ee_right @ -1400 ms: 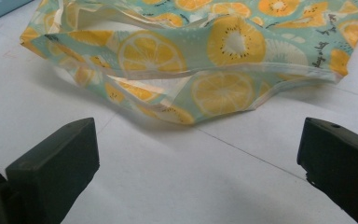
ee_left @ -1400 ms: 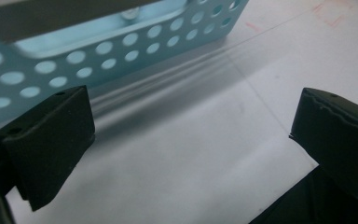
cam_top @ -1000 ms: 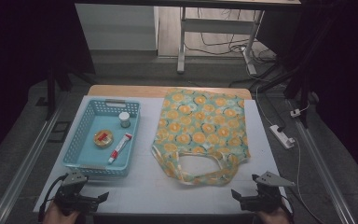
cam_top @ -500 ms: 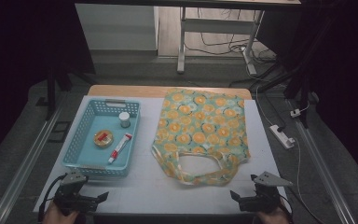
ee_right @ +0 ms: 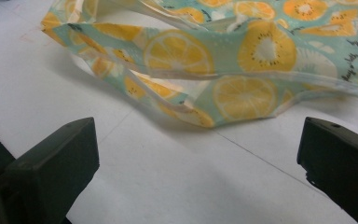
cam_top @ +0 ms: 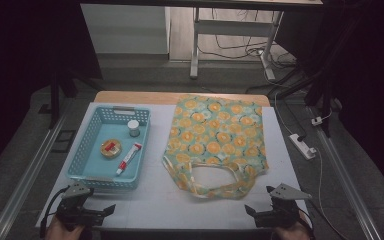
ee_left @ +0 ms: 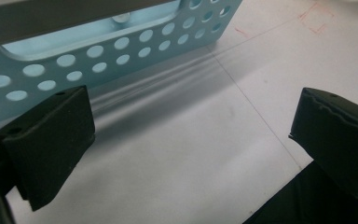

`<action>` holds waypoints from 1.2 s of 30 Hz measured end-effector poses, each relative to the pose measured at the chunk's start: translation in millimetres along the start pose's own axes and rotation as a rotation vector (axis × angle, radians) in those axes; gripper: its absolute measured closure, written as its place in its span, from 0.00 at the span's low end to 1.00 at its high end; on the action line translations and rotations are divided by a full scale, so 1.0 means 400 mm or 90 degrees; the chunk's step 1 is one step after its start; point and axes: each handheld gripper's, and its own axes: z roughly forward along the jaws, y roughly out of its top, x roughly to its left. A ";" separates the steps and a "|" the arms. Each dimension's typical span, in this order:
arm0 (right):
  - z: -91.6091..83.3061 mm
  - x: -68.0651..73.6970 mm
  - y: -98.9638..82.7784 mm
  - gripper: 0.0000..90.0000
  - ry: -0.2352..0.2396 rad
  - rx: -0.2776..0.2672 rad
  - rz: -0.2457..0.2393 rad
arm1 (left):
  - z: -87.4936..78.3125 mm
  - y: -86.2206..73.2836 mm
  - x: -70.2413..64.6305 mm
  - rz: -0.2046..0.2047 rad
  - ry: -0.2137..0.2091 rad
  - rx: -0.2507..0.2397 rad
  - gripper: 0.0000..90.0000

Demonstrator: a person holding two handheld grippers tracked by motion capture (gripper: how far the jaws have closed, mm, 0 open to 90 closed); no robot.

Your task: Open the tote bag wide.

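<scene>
A fruit-print cloth bag (cam_top: 215,142) lies flat on the white table, its handles (cam_top: 214,186) toward me. Its handle loop (ee_right: 205,79) lies just ahead of my right gripper (ee_right: 200,168), whose jaws stand wide apart with nothing between them. That right gripper (cam_top: 252,212) rests at the table's front right edge. My left gripper (cam_top: 107,210) sits at the front left, open and empty. Its own view has the left gripper (ee_left: 191,140) over bare table beside the wall of the blue basket (ee_left: 121,42).
The blue perforated basket (cam_top: 80,160) holds a small white jar (cam_top: 133,128), a round tin with a red label (cam_top: 111,148) and a red-and-white tube (cam_top: 129,158). A white power strip (cam_top: 302,146) lies off the table's right side.
</scene>
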 end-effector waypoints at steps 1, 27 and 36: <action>0.001 0.001 0.001 0.00 0.003 -0.002 -0.002 | 0.000 0.000 0.000 0.000 0.000 0.000 0.00; 0.032 0.048 0.090 0.00 0.058 0.016 -0.054 | 0.003 0.001 -0.003 0.006 -0.001 0.006 0.00; 0.054 0.057 0.125 0.00 0.093 0.024 -0.046 | 0.001 0.000 0.002 0.000 -0.004 0.003 0.00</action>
